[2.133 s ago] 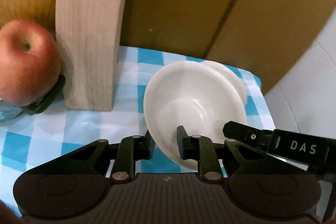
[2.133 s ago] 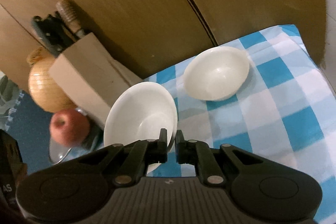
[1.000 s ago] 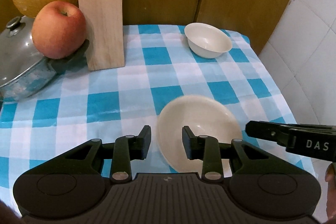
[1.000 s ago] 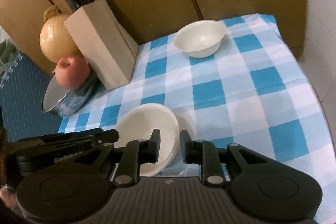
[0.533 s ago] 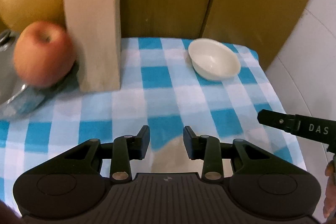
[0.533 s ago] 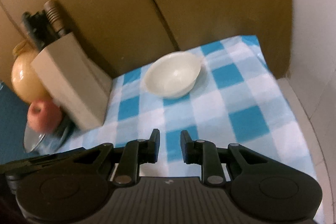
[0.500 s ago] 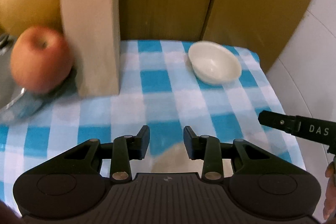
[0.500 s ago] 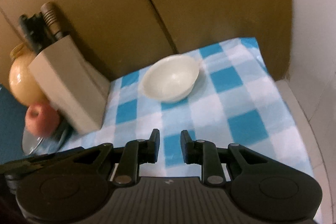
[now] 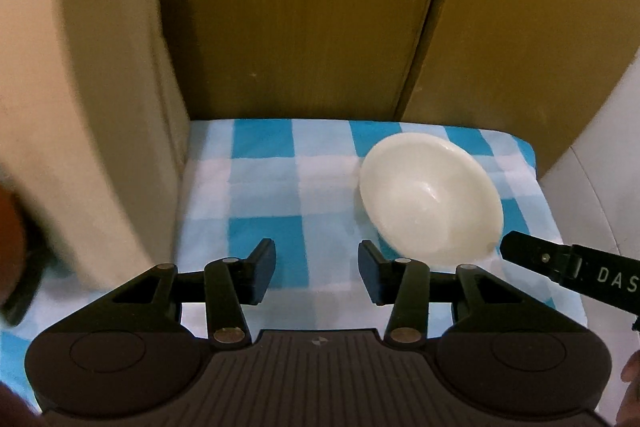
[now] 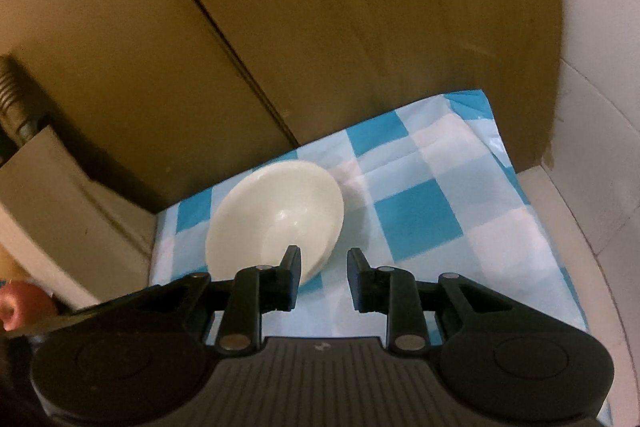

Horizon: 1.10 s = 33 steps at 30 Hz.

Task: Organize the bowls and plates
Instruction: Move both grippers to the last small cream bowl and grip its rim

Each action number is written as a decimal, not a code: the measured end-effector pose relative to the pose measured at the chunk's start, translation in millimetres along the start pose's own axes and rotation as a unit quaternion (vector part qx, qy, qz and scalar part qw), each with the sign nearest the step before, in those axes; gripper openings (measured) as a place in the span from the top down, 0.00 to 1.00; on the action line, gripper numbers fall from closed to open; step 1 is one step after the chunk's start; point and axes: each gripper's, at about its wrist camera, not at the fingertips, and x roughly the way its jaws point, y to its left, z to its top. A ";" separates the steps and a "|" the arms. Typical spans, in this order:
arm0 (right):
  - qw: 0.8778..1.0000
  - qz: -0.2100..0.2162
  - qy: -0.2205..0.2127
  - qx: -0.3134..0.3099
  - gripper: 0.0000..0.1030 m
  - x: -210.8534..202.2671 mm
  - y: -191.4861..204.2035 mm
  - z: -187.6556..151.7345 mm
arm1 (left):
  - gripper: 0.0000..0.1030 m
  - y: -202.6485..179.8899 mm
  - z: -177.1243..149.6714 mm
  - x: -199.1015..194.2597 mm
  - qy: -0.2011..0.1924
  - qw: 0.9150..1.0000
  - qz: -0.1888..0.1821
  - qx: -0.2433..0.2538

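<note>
Now both grippers, jaws opening w/ nothing held, face one white bowl (image 10: 276, 223): right gripper (image 10: 323, 277) nearer, bowl just ahead-left; left gripper (image 9: 316, 273) sees it ahead-right.

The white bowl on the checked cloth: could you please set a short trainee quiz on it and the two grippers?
1. True or false: the white bowl is upside down.
2. Which gripper has a finger overlapping the bowl in its own view? A left gripper B right gripper
3. What lies between the left gripper's opening jaws?

Key: 1 false; 2 B; 3 only the checked cloth, no dish.
</note>
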 end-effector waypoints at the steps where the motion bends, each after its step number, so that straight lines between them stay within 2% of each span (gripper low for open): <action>1: 1.000 0.004 0.000 0.004 0.79 4.5 -1.3 2.3 | 0.48 -1.7 1.8 4.5 -0.001 1.000 -0.002 -0.001; 8: 1.000 0.018 0.003 0.019 0.78 22.8 -6.7 12.4 | 0.48 -2.1 18.8 20.3 -0.002 1.000 -0.027 -0.009; 12: 0.999 0.027 0.001 0.030 0.78 23.4 -11.9 19.5 | 0.47 1.5 22.3 14.1 0.002 0.999 -0.035 0.000; 14: 0.999 0.031 -0.005 0.032 0.78 20.1 -12.8 22.3 | 0.46 0.8 27.5 7.0 -0.007 0.999 -0.049 -0.002; 16: 0.999 0.030 -0.010 0.030 0.78 19.6 -11.9 26.2 | 0.41 -5.0 29.5 1.3 -0.018 0.998 -0.060 -0.002; 22: 1.000 0.017 -0.006 0.021 0.77 32.4 -9.8 32.3 | 0.44 -40.3 29.2 19.6 -0.026 0.998 -0.027 0.049; 23: 0.999 0.021 -0.002 0.026 0.77 35.9 -11.2 32.7 | 0.45 -42.8 29.1 26.6 -0.022 0.998 -0.020 0.048; 24: 0.999 0.029 0.003 0.029 0.78 39.3 -12.5 32.8 | 0.50 -42.5 30.0 35.0 -0.017 0.999 -0.015 0.043; 25: 0.999 0.033 0.007 0.025 0.79 42.2 -13.0 32.7 | 0.60 -41.2 31.5 41.7 -0.009 0.999 -0.012 0.040; 26: 0.999 0.031 0.009 0.020 0.89 44.5 -12.3 31.9 | 0.66 -41.1 30.6 49.9 0.004 0.999 -0.009 0.038; 28: 0.999 0.029 0.021 0.014 0.93 48.8 -11.9 31.7 | 0.75 -40.5 30.3 58.9 0.019 0.999 -0.010 0.035; 33: 0.998 0.041 0.033 0.035 0.94 38.2 -16.7 34.0 | 0.76 -44.0 27.7 54.4 0.033 0.998 -0.007 0.052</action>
